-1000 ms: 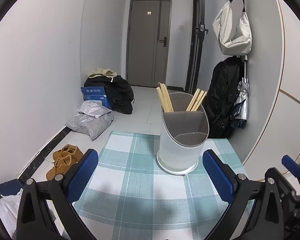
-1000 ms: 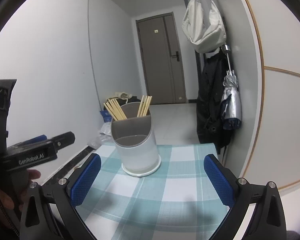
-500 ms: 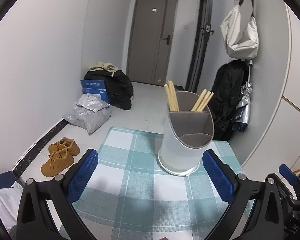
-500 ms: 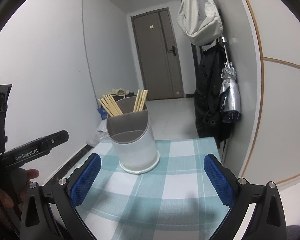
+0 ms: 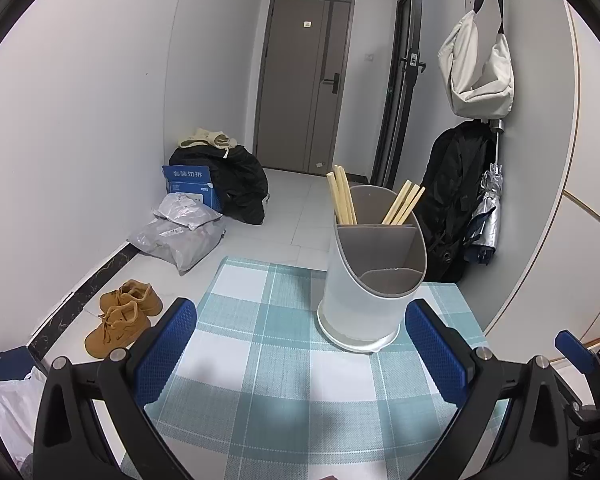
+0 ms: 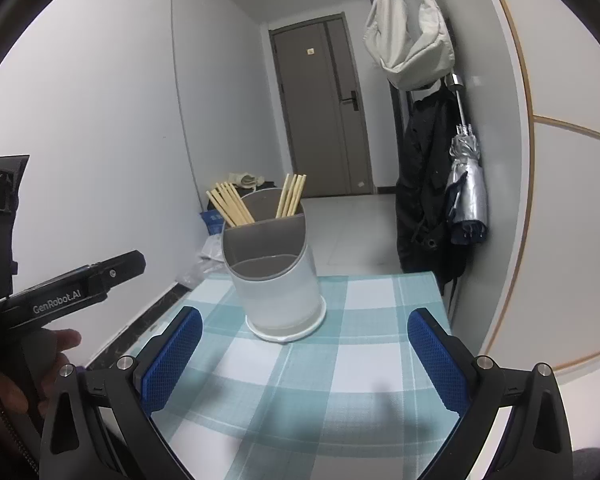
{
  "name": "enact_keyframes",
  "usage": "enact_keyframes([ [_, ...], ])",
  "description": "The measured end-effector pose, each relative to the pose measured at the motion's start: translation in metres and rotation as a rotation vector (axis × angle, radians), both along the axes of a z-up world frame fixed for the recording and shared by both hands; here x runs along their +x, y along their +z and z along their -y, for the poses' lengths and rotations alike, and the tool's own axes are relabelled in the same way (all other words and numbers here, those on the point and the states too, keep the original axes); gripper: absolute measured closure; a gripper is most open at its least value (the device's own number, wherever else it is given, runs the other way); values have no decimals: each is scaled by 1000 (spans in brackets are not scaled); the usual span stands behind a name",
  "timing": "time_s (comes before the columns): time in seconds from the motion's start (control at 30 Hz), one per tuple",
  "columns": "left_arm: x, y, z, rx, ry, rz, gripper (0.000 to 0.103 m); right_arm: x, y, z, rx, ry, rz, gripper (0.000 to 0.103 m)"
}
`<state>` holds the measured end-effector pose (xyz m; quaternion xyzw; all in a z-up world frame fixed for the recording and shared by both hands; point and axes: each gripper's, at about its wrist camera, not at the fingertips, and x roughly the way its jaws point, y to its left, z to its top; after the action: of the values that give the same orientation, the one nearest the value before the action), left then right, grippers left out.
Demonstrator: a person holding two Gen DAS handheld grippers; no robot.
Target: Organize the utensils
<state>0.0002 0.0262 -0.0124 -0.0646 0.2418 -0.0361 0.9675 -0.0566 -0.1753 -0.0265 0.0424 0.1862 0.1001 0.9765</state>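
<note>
Over on the left, left gripper [image 5: 300, 350] hovering low over the checked table [image 5: 260, 380], blue fingers [image 5: 165, 346] spread wide, nothing between them. Pulled back a touch and dipped compared with a second ago, more cloth showing in front of the pads. No loose utensil anywhere on the cloth in either view, which suggests sorting is done or nearly so, both tools simply backing off.

Centre now: utensil holder [image 5: 370, 280] standing upright on the table toward its far edge, same spot as a moment back, untouched, clear of both grippers. Divided inside: rear-left section holding a bundle of chopsticks [image 5: 342, 200], leaning left; rear-right section holding a second bundle [image 5: 406, 203], fanned toward the right. Front section looks bare, grey floor visible, nothing standing in it.

To the right, right gripper [image 6: 304, 356] also released, fingers apart and carrying nothing, aimed at the holder from slightly nearer than before. Left tool's body visible at this view's left edge, hand [image 6: 24, 364] wrapped round its handle.
</note>
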Motion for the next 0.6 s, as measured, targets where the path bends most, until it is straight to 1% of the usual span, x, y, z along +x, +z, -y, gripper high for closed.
enact_keyframes([
  [0.2, 0, 0, 2, 3, -7, -5, 2, 0, -1, -2, -13, 8, 0, 0],
  [0.6, -3, -2, 2, 6, 8, -7, 1, 0, -1, 0, -3, -3, -9, 0],
])
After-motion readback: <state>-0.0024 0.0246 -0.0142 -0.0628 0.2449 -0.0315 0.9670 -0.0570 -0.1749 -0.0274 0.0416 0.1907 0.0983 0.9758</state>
